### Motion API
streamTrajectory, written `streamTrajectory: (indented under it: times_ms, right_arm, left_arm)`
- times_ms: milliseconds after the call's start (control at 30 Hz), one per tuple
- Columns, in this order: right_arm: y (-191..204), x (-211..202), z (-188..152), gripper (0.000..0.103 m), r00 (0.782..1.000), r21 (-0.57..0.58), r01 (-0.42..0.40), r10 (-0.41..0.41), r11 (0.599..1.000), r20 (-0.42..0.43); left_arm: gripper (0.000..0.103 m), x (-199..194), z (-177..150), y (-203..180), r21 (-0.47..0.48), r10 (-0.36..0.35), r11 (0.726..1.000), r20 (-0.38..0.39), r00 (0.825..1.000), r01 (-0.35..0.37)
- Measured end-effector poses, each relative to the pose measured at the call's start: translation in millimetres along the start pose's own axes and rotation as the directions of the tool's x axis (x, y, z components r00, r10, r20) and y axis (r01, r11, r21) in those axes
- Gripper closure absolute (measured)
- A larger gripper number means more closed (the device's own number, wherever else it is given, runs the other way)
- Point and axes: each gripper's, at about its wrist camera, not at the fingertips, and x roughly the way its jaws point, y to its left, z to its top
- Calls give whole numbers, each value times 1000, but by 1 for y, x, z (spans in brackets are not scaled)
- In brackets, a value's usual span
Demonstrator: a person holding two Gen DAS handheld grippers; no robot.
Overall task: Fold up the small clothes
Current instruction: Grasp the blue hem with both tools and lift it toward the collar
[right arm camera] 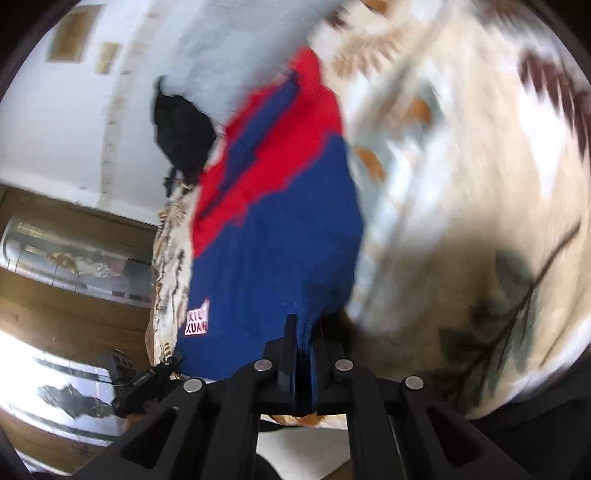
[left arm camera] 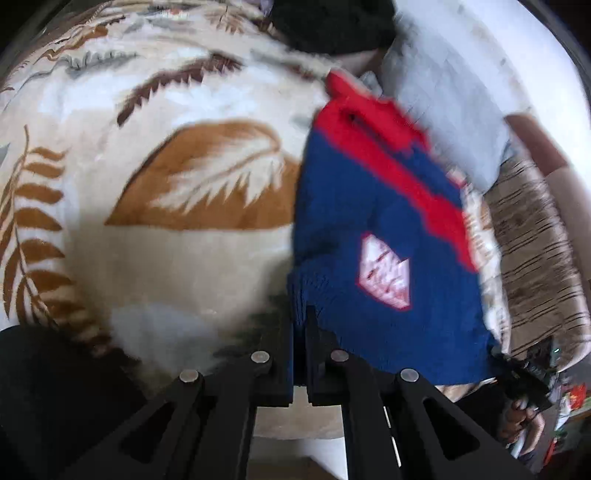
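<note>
A small knitted sweater (left arm camera: 373,236), blue with a red top band and a white-and-red patch, hangs stretched over the leaf-patterned blanket (left arm camera: 166,177). My left gripper (left arm camera: 300,317) is shut on its blue hem at one corner. My right gripper (right arm camera: 304,328) is shut on the blue hem at the other corner; the sweater (right arm camera: 280,221) runs away from it, red end farthest. The right gripper also shows at the lower right of the left wrist view (left arm camera: 524,384). Both views are motion-blurred.
A black garment (left arm camera: 332,22) lies at the far end of the blanket, also in the right wrist view (right arm camera: 183,136). A pale pillow (left arm camera: 450,96) and a striped brown cloth (left arm camera: 535,258) lie to the right. Wooden furniture (right arm camera: 74,306) stands beside the bed.
</note>
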Motion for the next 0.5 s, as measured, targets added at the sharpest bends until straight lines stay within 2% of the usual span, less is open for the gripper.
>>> streamTrajectory:
  times_ms: [67, 133, 200, 267, 333, 433, 500]
  right_arm:
    - [14, -15, 0, 97, 999, -43, -34, 35, 999, 41]
    - [22, -20, 2, 97, 999, -83, -1, 5, 997, 52]
    - [8, -9, 6, 97, 999, -46, 37, -36, 998, 11]
    - [-4, 5, 3, 97, 998, -1, 40, -40, 999, -39]
    - [0, 3, 1, 97, 999, -21, 31, -32, 999, -40]
    - [0, 5, 5, 97, 997, -45, 51, -53, 998, -49]
    - [-11, 12, 10, 97, 995, -1, 50, -50, 999, -91]
  left_arm:
    - [99, -12, 4, -7, 38, -2, 999, 44, 999, 0]
    - [99, 1, 5, -3, 37, 24, 999, 7, 1000, -24]
    - [99, 21, 2, 12, 0, 54, 999, -79, 995, -54]
    - [99, 18, 3, 13, -6, 40, 999, -66, 997, -41]
    - [99, 10, 6, 10, 20, 42, 999, -34, 999, -42]
    - [99, 24, 8, 17, -3, 62, 998, -103, 993, -63]
    - [99, 12, 18, 7, 32, 52, 998, -70, 996, -50]
